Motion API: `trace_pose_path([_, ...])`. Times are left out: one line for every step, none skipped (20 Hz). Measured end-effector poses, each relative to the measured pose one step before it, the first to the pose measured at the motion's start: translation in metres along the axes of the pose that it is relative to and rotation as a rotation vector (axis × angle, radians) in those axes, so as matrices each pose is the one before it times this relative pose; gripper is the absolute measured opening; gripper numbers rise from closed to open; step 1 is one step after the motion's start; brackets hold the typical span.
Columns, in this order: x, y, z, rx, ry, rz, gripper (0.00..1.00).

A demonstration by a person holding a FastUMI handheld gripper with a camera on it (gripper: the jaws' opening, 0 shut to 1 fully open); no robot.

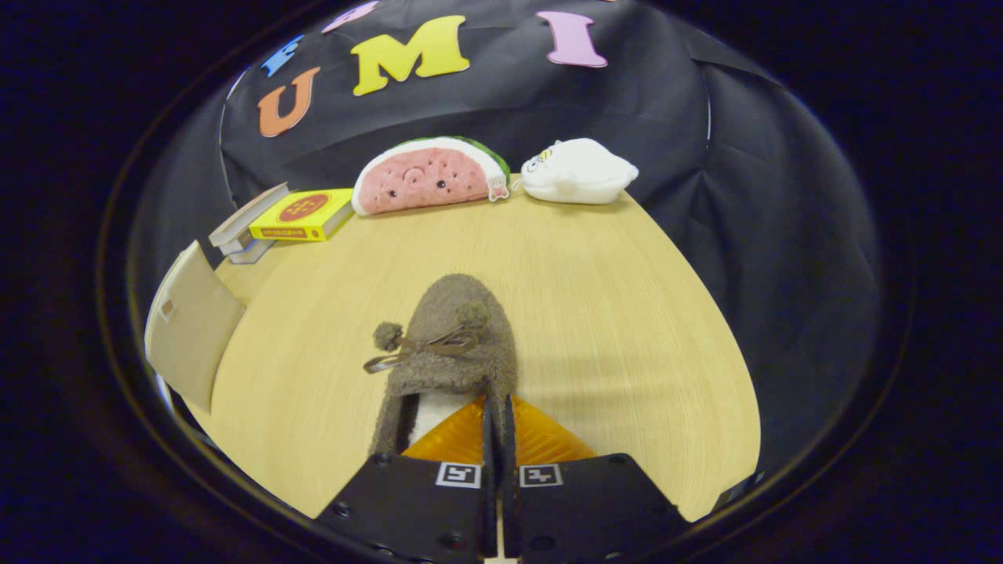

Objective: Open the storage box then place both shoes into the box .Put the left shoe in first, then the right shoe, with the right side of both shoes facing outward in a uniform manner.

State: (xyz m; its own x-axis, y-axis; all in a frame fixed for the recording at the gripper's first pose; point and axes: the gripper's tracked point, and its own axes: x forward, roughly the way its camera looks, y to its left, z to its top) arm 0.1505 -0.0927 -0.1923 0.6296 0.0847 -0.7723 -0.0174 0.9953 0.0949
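Note:
A fuzzy brown shoe point(450, 337) with a pom-pom bow on its top lies on the wooden table point(627, 313), toe pointing away from me. My gripper point(498, 407) is shut on the right rim of the shoe's opening, fingers pressed together on the fuzzy edge. The shoe's pale lining point(435, 411) shows just left of the fingers. The storage box point(192, 329), beige, stands at the table's left edge, its flap or wall tilted toward me; I cannot tell whether it is open.
Along the back of the table sit a yellow book point(304, 214) on a stack of other books point(243, 231), a watermelon-slice plush point(429, 176) and a white plush point(578, 171). Bare tabletop lies to the right of the shoe.

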Motion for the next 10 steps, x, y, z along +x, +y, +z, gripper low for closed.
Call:
trace_pose_path([-0.00143, -0.00143, 0.00045, 0.02199, -0.00681, 0.01032, 0.01])
trace_pose_path([-0.00117, 0.00033, -0.00163, 0.02813, -0.00018, 0.00591, 0.01])
trace_pose_path([-0.00349, 0.00318, -0.00051, 0.02391, -0.00255, 0.01187, 0.0])
trace_pose_path([-0.00412, 0.00455, -0.00072, 0.02502, 0.00185, 0.01333, 0.0])
trace_pose_path([-0.00527, 0.00635, -0.00039, 0.0258, 0.00094, 0.01794, 0.0])
trace_pose_path([-0.00592, 0.00832, -0.00055, 0.02345, 0.00128, 0.01745, 0.0])
trace_pose_path([-0.00739, 0.00965, -0.00017, 0.02485, -0.00167, 0.01855, 0.0])
trace_pose_path([-0.00831, 0.01156, 0.00133, 0.02342, -0.00444, 0.01203, 0.0])
trace_pose_path([-0.0094, 0.01433, -0.0005, 0.01873, -0.00168, 0.01167, 0.0])
trace_pose_path([-0.01029, 0.01698, 0.00123, 0.01196, -0.00607, 0.01319, 0.0])
